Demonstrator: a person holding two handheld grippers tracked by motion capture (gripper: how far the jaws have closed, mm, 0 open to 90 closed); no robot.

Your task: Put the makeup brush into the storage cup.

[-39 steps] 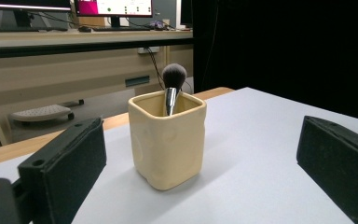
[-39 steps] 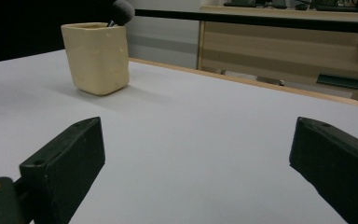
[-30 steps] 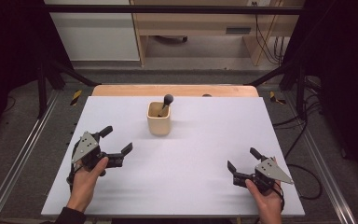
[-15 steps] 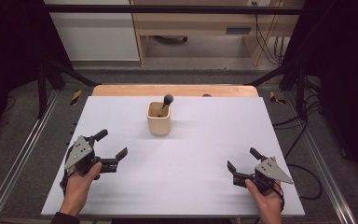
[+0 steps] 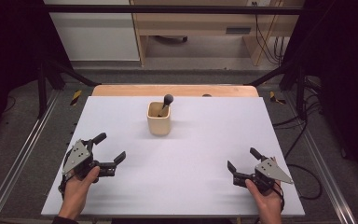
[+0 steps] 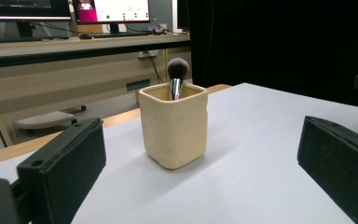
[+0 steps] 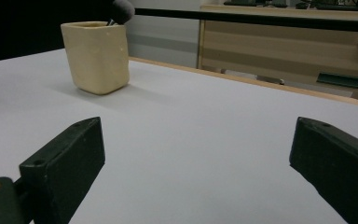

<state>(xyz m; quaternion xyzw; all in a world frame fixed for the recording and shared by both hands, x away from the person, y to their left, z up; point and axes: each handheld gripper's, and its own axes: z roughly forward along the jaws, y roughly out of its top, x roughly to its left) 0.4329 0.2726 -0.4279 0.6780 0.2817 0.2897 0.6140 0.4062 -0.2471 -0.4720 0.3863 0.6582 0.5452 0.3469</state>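
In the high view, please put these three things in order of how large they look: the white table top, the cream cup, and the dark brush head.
1. white table top, by far the largest.
2. cream cup, standing upright near the far middle.
3. dark brush head, sticking up above the cup's rim, clearly the smallest.

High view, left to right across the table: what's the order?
Left tongs → cream cup holding a brush → right tongs. Both tongs are open and sit near the front edge of the white table; the cup stands farther back, near the middle.
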